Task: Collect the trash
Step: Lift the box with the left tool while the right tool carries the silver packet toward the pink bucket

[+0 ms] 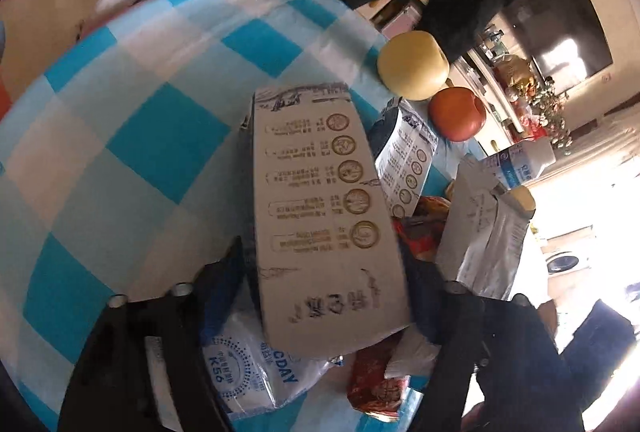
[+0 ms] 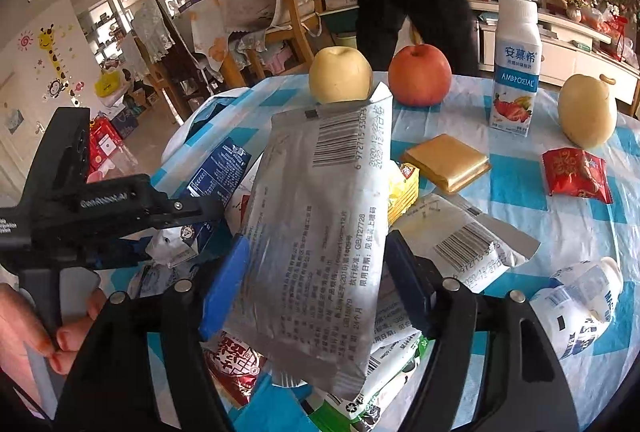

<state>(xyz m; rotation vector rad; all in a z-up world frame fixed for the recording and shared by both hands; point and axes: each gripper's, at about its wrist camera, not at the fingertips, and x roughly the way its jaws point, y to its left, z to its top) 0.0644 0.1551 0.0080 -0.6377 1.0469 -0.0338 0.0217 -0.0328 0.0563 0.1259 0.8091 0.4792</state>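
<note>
**Both grippers hold flat packaging over the trash pile**

Left wrist view: the left gripper (image 1: 320, 296) grasps a flattened carton (image 1: 320, 200), lifted clear of the checked tablecloth (image 1: 132, 120), probably for carrying off. Below it lies a white sachet (image 1: 256, 368); ahead, a yellow apple (image 1: 414, 66).

Right wrist view: the right gripper (image 2: 316, 280) straddles a silver wrapper (image 2: 316, 232); pad contact is unclear. Beyond stands a yoghurt bottle (image 2: 516, 68); a red packet (image 2: 576, 172) lies off to the right.

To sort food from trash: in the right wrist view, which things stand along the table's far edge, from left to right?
Yellow apple → red apple → yogurt bottle → mango.
</note>
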